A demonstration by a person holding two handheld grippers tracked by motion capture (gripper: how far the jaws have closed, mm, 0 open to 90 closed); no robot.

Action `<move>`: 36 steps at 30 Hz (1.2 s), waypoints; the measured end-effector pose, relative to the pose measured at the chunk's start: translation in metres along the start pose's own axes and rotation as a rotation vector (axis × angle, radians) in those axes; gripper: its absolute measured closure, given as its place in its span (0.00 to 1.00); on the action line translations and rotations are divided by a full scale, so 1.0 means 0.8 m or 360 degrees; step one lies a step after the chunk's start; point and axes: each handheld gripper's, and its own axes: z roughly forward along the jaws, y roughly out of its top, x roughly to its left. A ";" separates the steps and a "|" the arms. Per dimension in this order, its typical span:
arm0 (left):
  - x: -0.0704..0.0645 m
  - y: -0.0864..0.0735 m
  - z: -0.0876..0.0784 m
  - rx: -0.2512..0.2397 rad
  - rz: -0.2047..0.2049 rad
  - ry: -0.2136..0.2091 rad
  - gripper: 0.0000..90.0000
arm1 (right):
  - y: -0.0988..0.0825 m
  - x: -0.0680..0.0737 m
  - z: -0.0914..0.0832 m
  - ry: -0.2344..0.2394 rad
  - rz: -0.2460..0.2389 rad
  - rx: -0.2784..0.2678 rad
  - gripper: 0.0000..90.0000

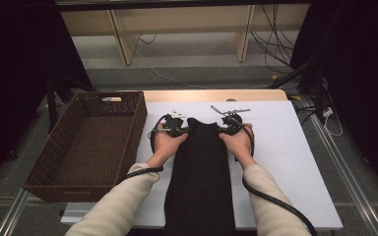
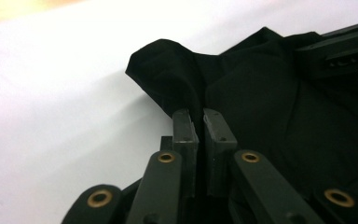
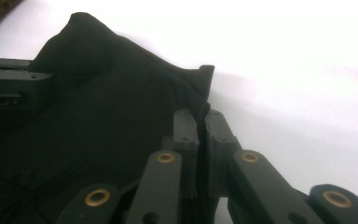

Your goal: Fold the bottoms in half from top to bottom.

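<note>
Pinching the black garment at its far corners with my left gripper and right gripper (both clamped on cloth), I judge folding not yet begun.

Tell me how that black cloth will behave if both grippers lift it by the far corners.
The black cloth will likely hang limp: it already puckers between the left gripper fingers. It probably weighs little. Its near end drapes over the table edge, so it may drag.

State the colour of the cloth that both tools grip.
Plain black, no pattern; the cloth shows best in the high view, lying on the white table.
</note>
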 end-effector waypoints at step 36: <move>0.011 0.087 -0.047 -0.0303 0.0022 0.0070 0.94 | 0.076 0.014 -0.042 -0.0080 -0.0092 -0.0376 0.95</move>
